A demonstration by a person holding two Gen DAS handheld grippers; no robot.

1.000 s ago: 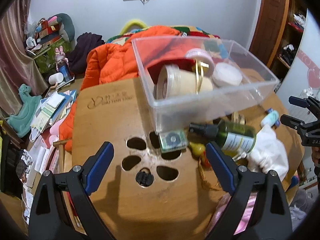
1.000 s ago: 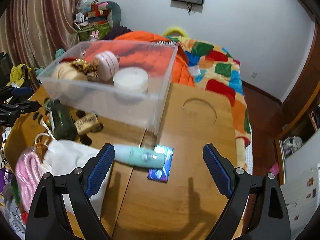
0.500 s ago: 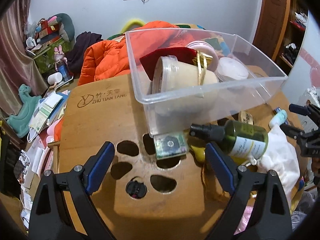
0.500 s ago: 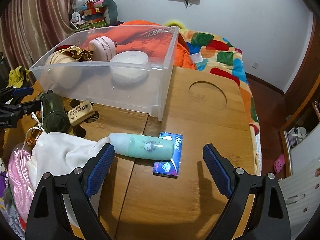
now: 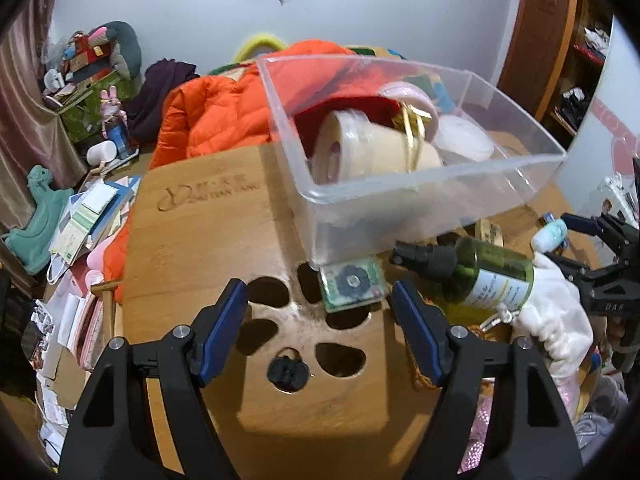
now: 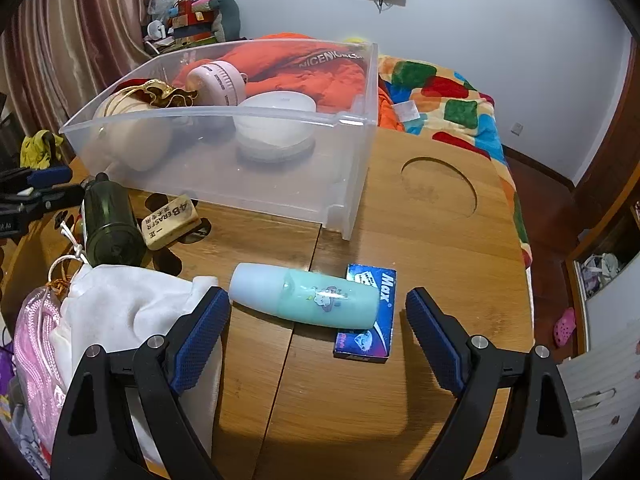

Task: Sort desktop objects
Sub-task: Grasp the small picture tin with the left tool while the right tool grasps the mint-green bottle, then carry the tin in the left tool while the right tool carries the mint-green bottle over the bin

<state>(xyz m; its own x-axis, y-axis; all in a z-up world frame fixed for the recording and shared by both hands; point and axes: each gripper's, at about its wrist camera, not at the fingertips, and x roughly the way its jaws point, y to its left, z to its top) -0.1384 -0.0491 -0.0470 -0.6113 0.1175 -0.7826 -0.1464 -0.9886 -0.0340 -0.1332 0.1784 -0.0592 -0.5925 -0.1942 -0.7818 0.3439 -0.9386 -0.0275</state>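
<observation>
Right gripper (image 6: 318,324) and left gripper (image 5: 318,314) both spread, empty — pale bottle (image 6: 304,300) and green bottle (image 5: 480,276) lie unsorted at 12 o'clock, clear bin (image 6: 340,120) beyond partly filled.

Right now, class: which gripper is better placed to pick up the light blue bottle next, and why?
The right gripper. It is open, with the light blue bottle lying just ahead between its fingers. The left gripper, also open, faces the green spray bottle instead.
</observation>
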